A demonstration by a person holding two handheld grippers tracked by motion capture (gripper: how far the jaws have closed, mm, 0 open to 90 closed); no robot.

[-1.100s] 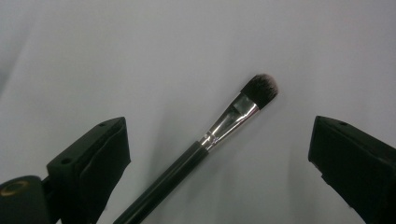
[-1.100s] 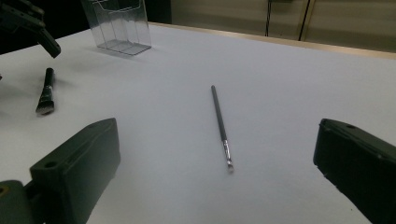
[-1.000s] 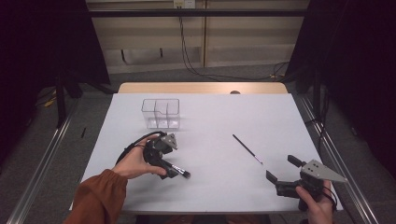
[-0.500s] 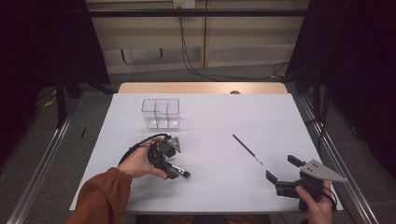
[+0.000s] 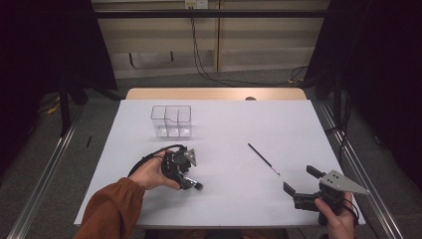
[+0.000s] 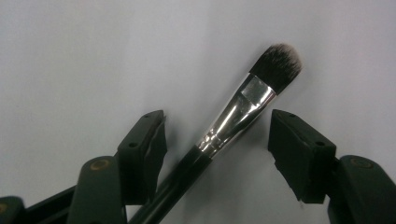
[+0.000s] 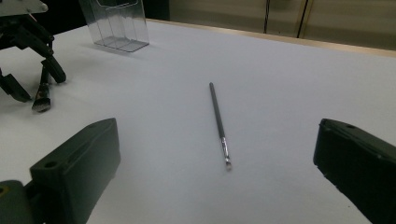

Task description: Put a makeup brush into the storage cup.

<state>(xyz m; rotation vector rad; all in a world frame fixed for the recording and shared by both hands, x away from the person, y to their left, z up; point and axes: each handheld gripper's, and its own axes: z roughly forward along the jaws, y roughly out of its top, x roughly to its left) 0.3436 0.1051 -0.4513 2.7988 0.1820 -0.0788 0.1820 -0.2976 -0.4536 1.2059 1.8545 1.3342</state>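
Note:
A flat makeup brush (image 6: 238, 116) with a black handle, silver ferrule and dark bristles lies on the white table. My left gripper (image 5: 190, 181) points down over it, and the brush lies between the jaws. The jaws have just been closing. In the left gripper view both pads (image 6: 149, 140) stand apart from the ferrule, so the left gripper (image 6: 219, 128) is open. A thin dark brush (image 5: 263, 158) lies right of centre. My right gripper (image 5: 300, 179) rests open near the front right edge, aimed at that thin brush (image 7: 218, 121), a short way behind it.
A clear plastic organiser (image 5: 171, 121) with compartments stands at the back left of the table (image 5: 278, 124). In the right gripper view the organiser (image 7: 116, 23) and the left gripper (image 7: 32, 88) appear at upper left. Metal rails run along both table sides.
The left gripper's jaws have narrowed around the flat brush, and the left hand has shifted slightly. The right gripper and the thin brush have not moved.

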